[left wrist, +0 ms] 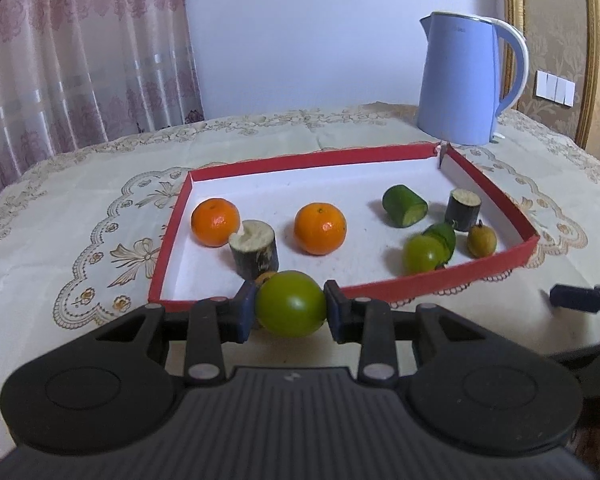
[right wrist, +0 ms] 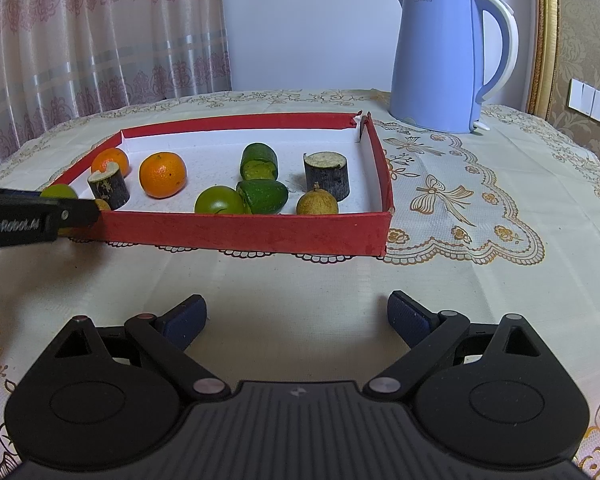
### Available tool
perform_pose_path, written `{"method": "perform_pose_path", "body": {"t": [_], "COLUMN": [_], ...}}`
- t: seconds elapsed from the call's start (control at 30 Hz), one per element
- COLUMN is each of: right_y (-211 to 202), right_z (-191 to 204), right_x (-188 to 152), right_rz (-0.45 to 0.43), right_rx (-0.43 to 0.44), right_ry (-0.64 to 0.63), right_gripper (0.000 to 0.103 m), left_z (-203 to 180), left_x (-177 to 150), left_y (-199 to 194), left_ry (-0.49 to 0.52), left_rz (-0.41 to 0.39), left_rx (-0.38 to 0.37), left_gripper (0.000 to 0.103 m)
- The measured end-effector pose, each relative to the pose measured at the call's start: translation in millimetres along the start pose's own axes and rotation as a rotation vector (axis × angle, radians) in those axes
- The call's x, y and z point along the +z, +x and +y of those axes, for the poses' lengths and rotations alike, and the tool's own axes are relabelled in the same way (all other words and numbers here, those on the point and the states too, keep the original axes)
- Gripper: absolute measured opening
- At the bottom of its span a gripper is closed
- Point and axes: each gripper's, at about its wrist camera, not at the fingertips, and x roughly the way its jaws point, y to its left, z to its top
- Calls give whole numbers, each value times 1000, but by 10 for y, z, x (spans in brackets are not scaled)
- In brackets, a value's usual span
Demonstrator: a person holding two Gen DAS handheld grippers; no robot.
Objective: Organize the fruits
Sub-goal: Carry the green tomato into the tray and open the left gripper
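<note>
Low in the frame, the left hand-held gripper [left wrist: 290, 310] clamps a green fruit [left wrist: 291, 304] at the red tray [left wrist: 440, 276] edge, apparently for sorting; the right hand-held gripper [right wrist: 296, 320] waits wide open, empty, above the tabletop [right wrist: 300, 280].

We note: green fruit [left wrist: 291, 309] glossy, smooth | left tongs [left wrist: 290, 312] matt black plastic, blue ribbed pads [left wrist: 245, 312] | tray [right wrist: 244, 232] red felt-like rim, white paper floor | kettle [right wrist: 440, 60] smooth plastic | desk [right wrist: 300, 280] embroidered cloth
</note>
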Motion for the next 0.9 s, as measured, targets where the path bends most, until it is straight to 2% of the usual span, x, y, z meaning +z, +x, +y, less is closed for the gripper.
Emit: {"method": "perform_pose_path", "body": {"t": [0.57, 0.9], "right_y": [4, 3], "right_z": [6, 8], "right_x": [-4, -6], "right_rz": [1, 1], "right_rx": [1, 1], "right_ry": [-1, -1], "right_gripper": [98, 98], "left_z": [-24, -66], "left_x": [170, 224], "left_y": [169, 378], "left_ry": [-8, 7], "left_rz": [-10, 18], "left_rx": [-12, -11], "left_gripper": [33, 33]}}
